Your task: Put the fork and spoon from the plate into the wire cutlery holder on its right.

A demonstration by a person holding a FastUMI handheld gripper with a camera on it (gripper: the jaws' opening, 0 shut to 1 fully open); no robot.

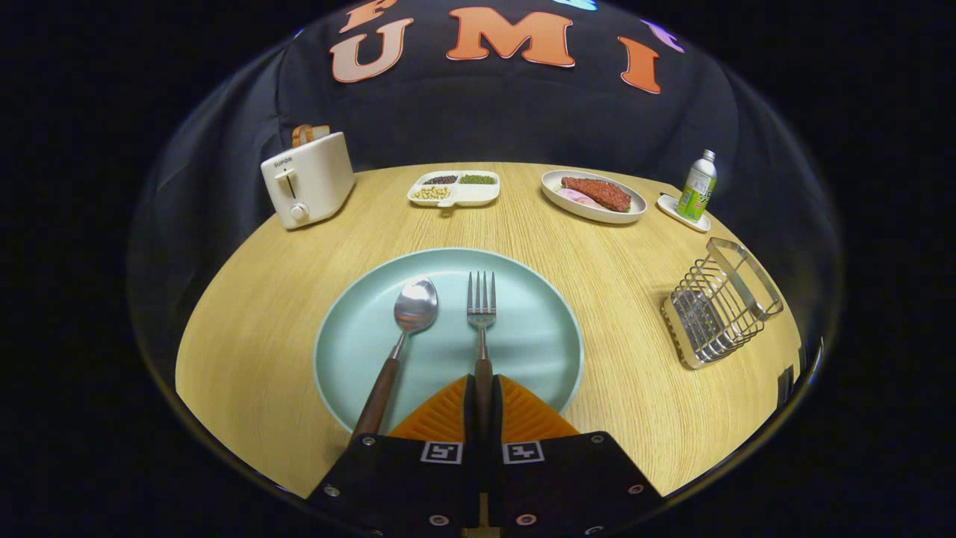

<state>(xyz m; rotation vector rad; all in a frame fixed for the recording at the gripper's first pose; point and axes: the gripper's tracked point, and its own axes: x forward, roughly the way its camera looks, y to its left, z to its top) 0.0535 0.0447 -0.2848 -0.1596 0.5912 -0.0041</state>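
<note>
We are clamping the gripper on the fork handle over the plate; the spoon is lying left of the fork, the holder right of the plate.

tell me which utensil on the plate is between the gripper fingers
The fork: its handle sits clamped in the gripper; the spoon lies free beside it.

I see a matt, wood-grained table, a smooth matt plate, glossy metal on the spoon and fork with dark wooden handles, shiny wire holder
</note>
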